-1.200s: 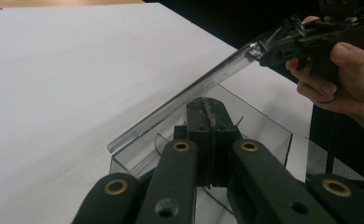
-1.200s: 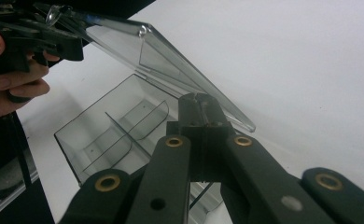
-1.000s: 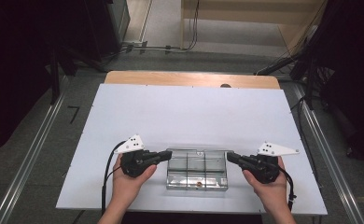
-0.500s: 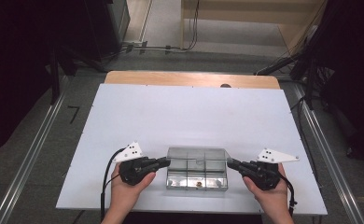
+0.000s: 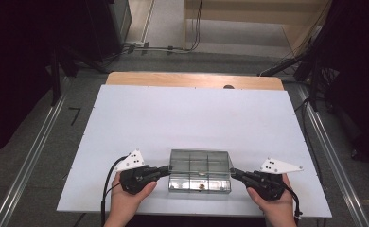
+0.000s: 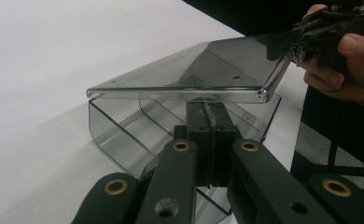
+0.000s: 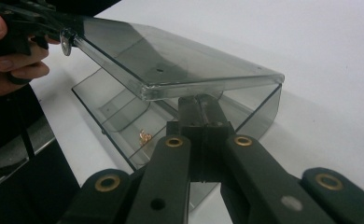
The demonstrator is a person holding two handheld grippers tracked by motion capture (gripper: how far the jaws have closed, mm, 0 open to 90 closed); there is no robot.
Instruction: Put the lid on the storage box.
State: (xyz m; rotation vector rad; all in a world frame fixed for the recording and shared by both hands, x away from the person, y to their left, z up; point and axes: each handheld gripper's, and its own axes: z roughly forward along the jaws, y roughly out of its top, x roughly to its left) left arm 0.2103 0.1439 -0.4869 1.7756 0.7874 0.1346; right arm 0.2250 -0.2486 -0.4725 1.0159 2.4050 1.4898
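Clear compartment box (image 5: 200,171) near table (image 5: 192,118) front edge – small coppery piece (image 7: 145,136) inside, lid (image 6: 208,70) raised. Left gripper (image 5: 166,169), right gripper (image 5: 232,172) closed together under lid ends – hands nearer than before.

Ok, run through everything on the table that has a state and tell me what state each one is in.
Clear plastic box: open, resting on the white table.
Lid: raised off the box, tilted, held up from both ends.
Small brass piece: lying loose in one compartment.
Left gripper: jaws shut, under the lid's edge.
Right gripper: jaws shut, under the lid's opposite edge.
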